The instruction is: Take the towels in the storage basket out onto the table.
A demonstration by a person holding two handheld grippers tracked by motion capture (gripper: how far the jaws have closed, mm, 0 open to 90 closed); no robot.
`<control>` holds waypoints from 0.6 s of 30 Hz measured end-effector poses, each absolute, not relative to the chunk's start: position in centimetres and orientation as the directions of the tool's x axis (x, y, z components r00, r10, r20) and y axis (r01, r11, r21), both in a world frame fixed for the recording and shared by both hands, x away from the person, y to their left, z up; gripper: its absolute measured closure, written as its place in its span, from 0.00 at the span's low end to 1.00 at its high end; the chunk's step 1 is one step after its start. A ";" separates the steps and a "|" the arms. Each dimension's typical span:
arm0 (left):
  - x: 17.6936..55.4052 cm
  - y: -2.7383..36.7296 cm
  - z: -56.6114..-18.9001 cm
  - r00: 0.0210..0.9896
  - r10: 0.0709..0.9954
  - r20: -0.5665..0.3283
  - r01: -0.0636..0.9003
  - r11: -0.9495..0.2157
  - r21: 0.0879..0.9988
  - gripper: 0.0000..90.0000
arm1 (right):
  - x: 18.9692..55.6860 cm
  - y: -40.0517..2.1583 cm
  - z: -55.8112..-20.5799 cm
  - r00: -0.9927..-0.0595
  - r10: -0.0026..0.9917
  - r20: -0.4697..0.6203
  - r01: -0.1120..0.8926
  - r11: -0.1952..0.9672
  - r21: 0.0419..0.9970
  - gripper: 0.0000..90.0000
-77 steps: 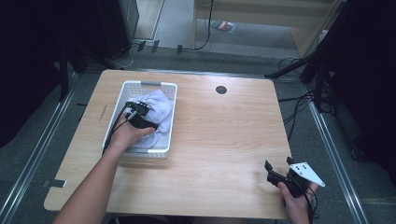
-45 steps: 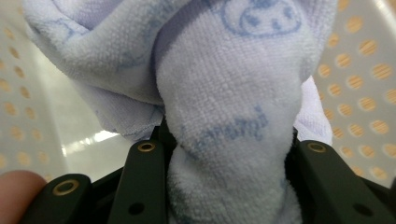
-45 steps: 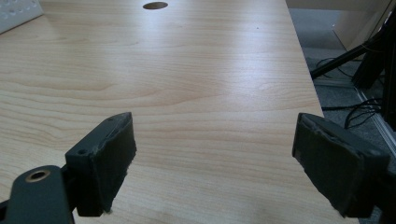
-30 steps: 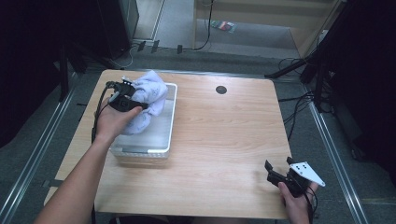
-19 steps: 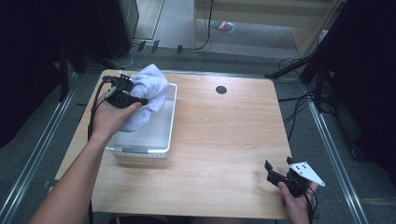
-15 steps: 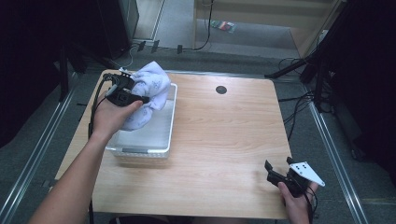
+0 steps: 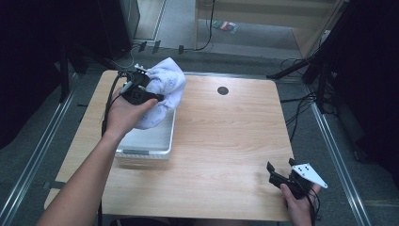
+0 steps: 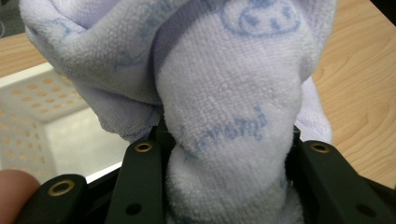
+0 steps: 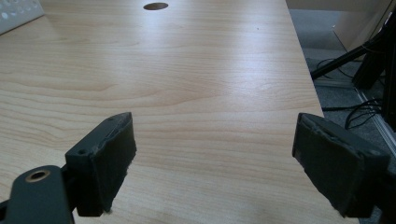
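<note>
The left tongs (image 7: 155, 96) are clamped on the lavender towel (image 7: 164, 89), held above the white basket (image 7: 146, 141) at the bench's (image 7: 226, 141) 10 o'clock. Risk: bunched folds may slip free. The right tongs (image 9: 212, 154) stand apart, empty, at 5 o'clock.

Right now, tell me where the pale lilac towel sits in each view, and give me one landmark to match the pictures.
High view: towel upper left, bunched in the left gripper above the white basket's far end.
Left gripper view: towel fills the middle and top, clamped between the black jaws.
Right gripper view: not in it.
Shared landmark: the basket, also at left in the left gripper view and the right gripper view's top left corner.
</note>
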State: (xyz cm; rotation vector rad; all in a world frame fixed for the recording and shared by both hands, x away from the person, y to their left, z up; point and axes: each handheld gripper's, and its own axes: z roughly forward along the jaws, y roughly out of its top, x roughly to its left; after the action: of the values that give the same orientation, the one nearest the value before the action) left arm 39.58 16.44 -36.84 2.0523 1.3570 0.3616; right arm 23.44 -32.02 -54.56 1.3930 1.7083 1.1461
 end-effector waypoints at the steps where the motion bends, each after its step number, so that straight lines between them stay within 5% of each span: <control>1: 39.6 16.1 -36.8 0.430 0.895 -0.120 0.717 -0.258 0.648 0.66 | 23.4 -32.0 -54.6 -0.228 0.973 0.043 0.409 0.055 0.911 0.15; 18: 39.8 10.7 -36.9 0.496 0.858 -0.134 0.698 -0.302 0.650 0.66 | 23.4 -32.0 -54.6 -0.231 0.972 0.042 0.405 0.057 0.912 0.15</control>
State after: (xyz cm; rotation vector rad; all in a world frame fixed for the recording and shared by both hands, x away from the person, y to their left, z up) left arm 39.79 10.66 -36.88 2.0827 1.2726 0.3138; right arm 23.43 -32.02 -54.56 1.3879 1.7079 1.1488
